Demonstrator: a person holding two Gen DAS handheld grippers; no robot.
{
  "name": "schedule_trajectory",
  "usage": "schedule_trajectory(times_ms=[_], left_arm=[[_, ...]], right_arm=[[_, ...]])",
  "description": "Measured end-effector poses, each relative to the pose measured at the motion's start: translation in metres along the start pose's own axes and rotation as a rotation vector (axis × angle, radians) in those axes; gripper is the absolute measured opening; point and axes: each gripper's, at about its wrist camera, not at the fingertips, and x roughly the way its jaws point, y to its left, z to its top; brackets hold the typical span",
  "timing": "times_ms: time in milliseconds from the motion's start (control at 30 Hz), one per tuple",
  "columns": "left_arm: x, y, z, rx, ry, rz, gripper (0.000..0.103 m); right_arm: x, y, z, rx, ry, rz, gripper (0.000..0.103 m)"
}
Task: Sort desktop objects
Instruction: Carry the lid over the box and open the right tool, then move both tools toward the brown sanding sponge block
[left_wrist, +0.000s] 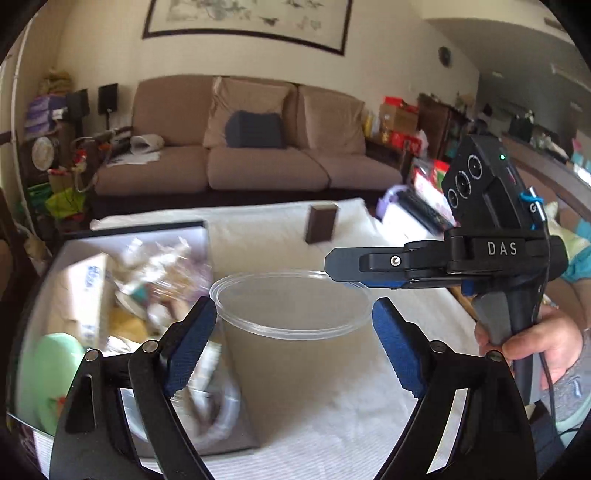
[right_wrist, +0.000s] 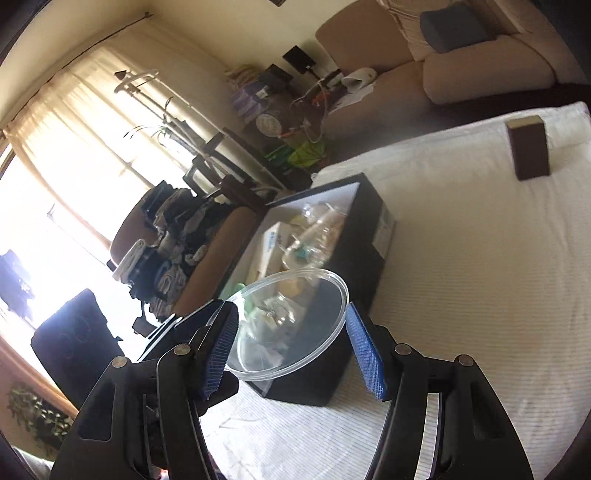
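A clear round plastic tub (left_wrist: 291, 365) hangs above the white-covered table, beside the black box (left_wrist: 205, 236). My left gripper (left_wrist: 294, 305) spans its rim, and both blue pads (left_wrist: 192, 343) touch it. My right gripper (left_wrist: 332, 266) comes in from the right, held by a hand (left_wrist: 535, 343), and meets the tub's far right rim. In the right wrist view the tub (right_wrist: 295, 334) sits between the right gripper's (right_wrist: 290, 307) pads, over the near corner of the black box (right_wrist: 369, 236). The box holds several packets, a carton and a green thing (left_wrist: 55, 369).
A small dark brown box (left_wrist: 321, 223) (right_wrist: 528, 147) stands upright farther back on the white cloth (right_wrist: 461, 295). A beige sofa (left_wrist: 258, 162) runs behind the table. Cluttered shelves and a chair draped with clothes (right_wrist: 173, 243) stand past the table's left edge.
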Motion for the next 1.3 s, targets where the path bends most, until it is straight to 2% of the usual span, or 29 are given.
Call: schedule_trajectory(times_ms=[167,333,400,467,567,633,733,867,1000,1067,1133,1300], left_arm=[[-0.011,0.079,0.018,-0.045,-0.015,0.081,0.085],[0.011,0.156,0.021,-0.106,0.02,0.13,0.084],[0.029,0.189,0.018,-0.142,0.071,0.139,0.084],[0.056,0.222,0.014,-0.176,0.157,0.156,0.083],[0.092,0.258,0.006,-0.227,0.288,0.167,0.077],[0.097,0.266,0.002,-0.259,0.334,0.141,0.077],[0.09,0.262,0.001,-0.207,0.345,0.186,0.077],[0.074,0.264,-0.002,-0.223,0.33,0.174,0.078],[0.062,0.266,0.002,-0.213,0.321,0.164,0.079],[0.056,0.267,0.005,-0.209,0.314,0.163,0.079],[0.047,0.264,0.008,-0.214,0.3,0.155,0.079],[0.032,0.231,0.019,-0.16,0.27,0.126,0.08]], right_arm=[[0.077,0.038,0.036,-0.008,0.016,0.076,0.064],[0.167,0.056,0.072,-0.007,0.043,0.101,0.065],[0.203,0.058,0.085,-0.016,0.076,0.075,0.065],[0.246,0.057,0.098,-0.04,0.136,0.023,0.065],[0.308,0.052,0.109,-0.073,0.279,-0.105,0.065],[0.33,0.053,0.111,-0.113,0.324,-0.166,0.065],[0.337,0.062,0.105,-0.168,0.33,-0.177,0.064],[0.335,0.066,0.099,-0.24,0.32,-0.252,0.064],[0.341,0.059,0.098,-0.243,0.343,-0.313,0.063],[0.337,0.057,0.1,-0.221,0.335,-0.295,0.064],[0.32,0.058,0.103,-0.194,0.303,-0.236,0.063],[0.261,0.061,0.104,-0.222,0.275,-0.221,0.063]])
